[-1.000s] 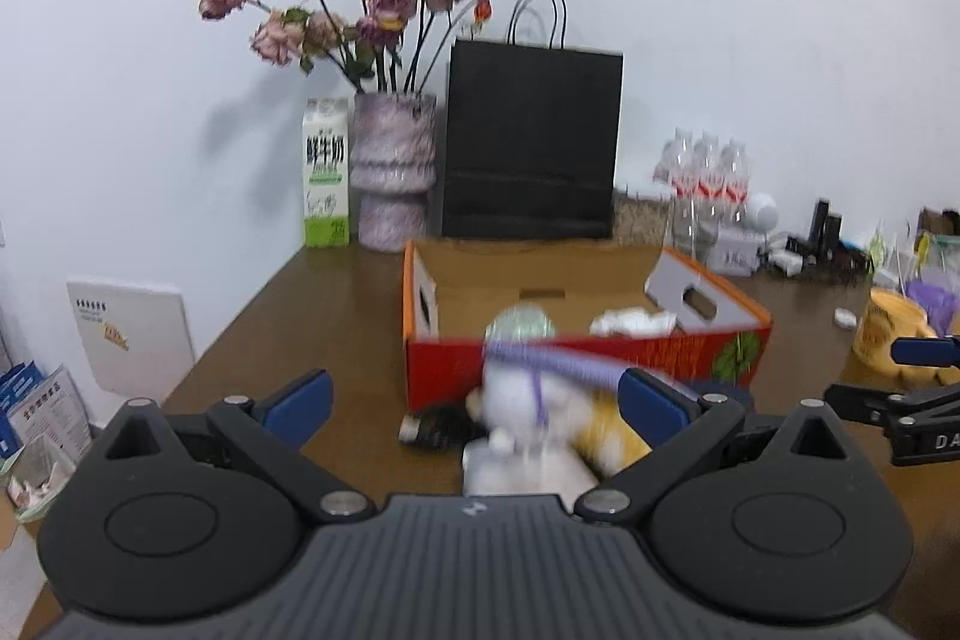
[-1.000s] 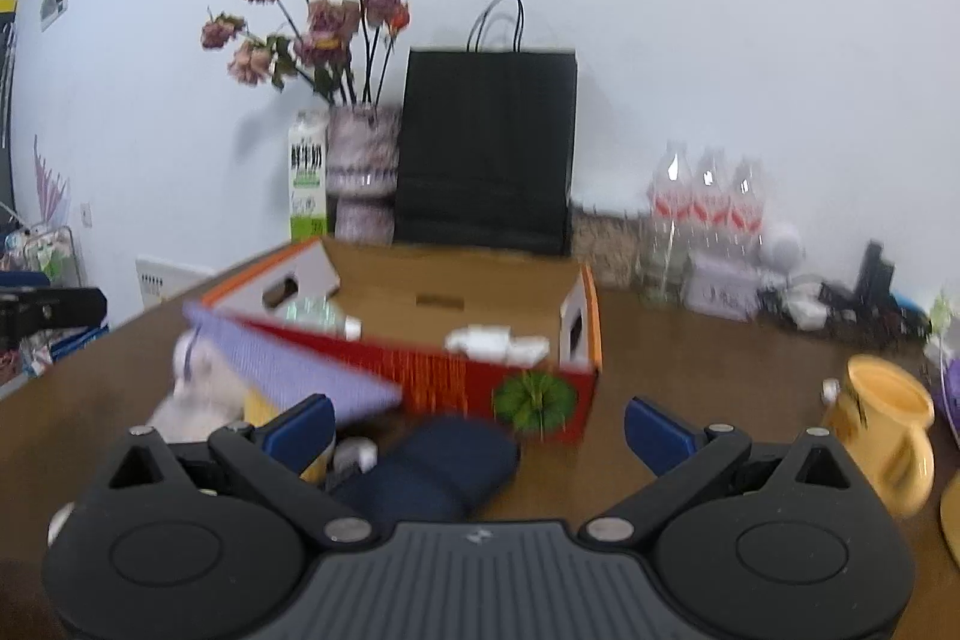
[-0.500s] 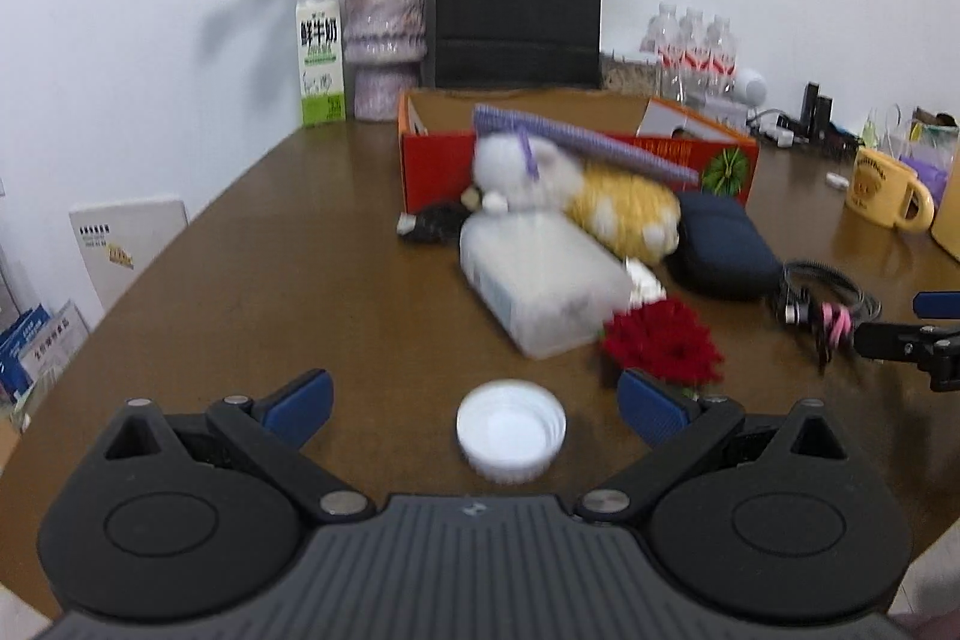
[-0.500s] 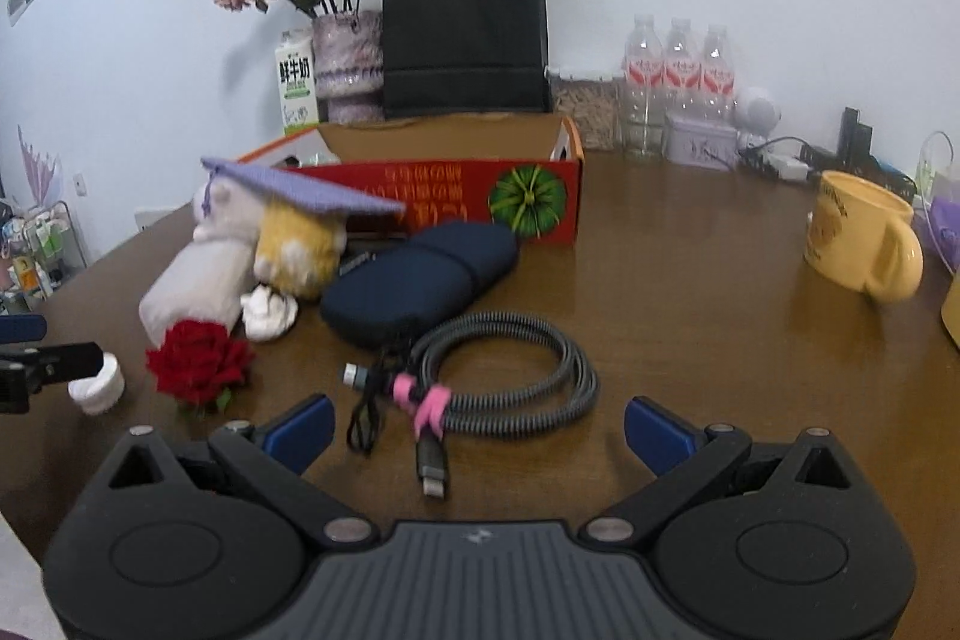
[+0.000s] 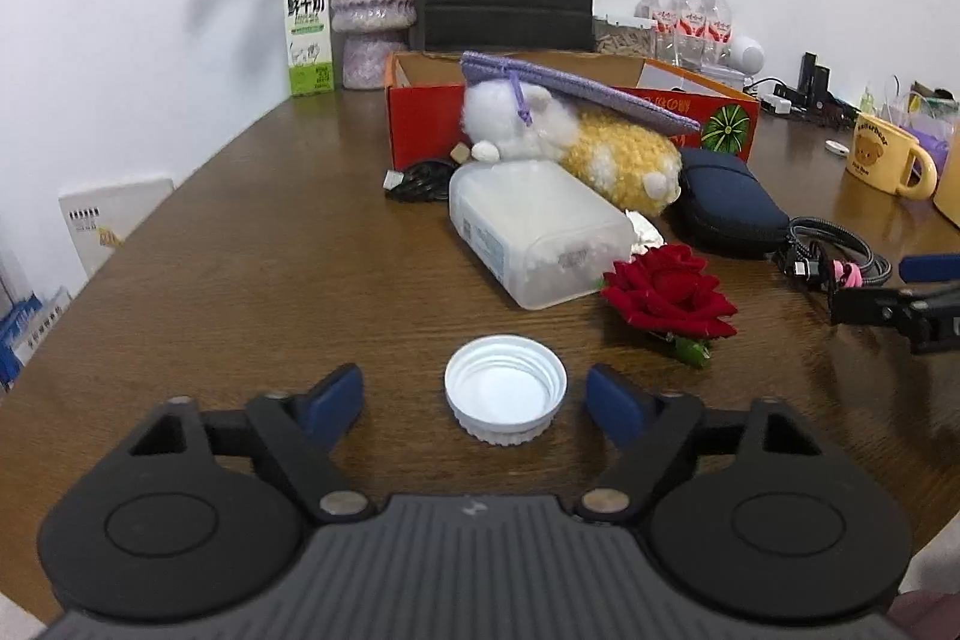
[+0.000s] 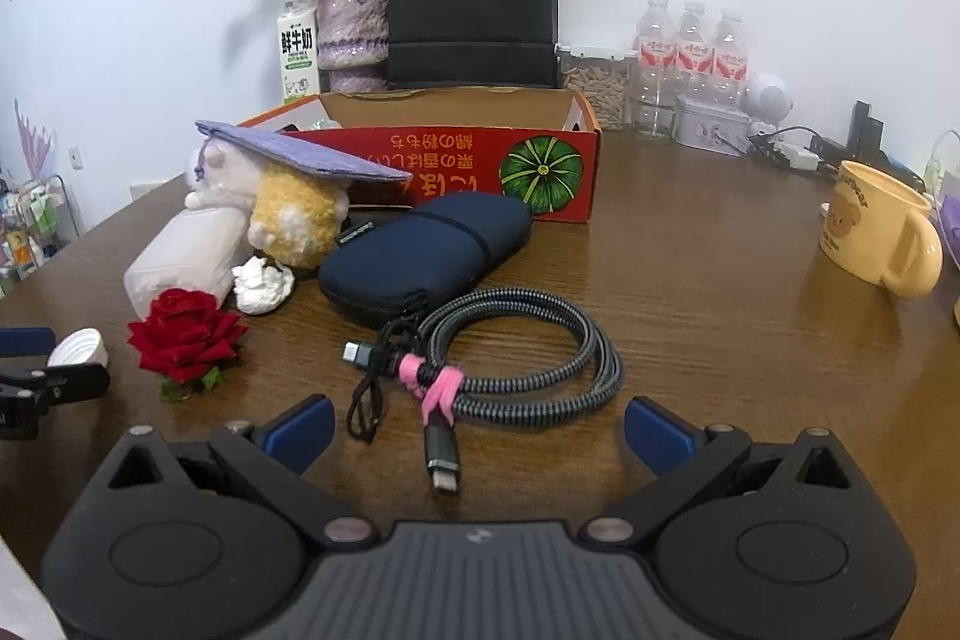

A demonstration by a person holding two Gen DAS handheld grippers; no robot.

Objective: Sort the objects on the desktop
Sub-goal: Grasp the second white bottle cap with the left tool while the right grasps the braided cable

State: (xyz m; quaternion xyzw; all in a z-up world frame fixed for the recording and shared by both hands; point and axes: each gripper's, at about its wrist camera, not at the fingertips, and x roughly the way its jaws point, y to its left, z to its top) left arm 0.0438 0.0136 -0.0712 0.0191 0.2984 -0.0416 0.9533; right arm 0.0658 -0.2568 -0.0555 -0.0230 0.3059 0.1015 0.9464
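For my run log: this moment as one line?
left gripper: closing around white plastic cap, no contact | right gripper: open, over braided grey cable

White cap (image 5: 505,394), open side up, on table (image 5: 270,280)

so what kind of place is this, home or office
Probably a home or casual office room: a brown wooden table against a white wall, with a vase of dried flowers, a milk carton and a yellow bear mug among the clutter.
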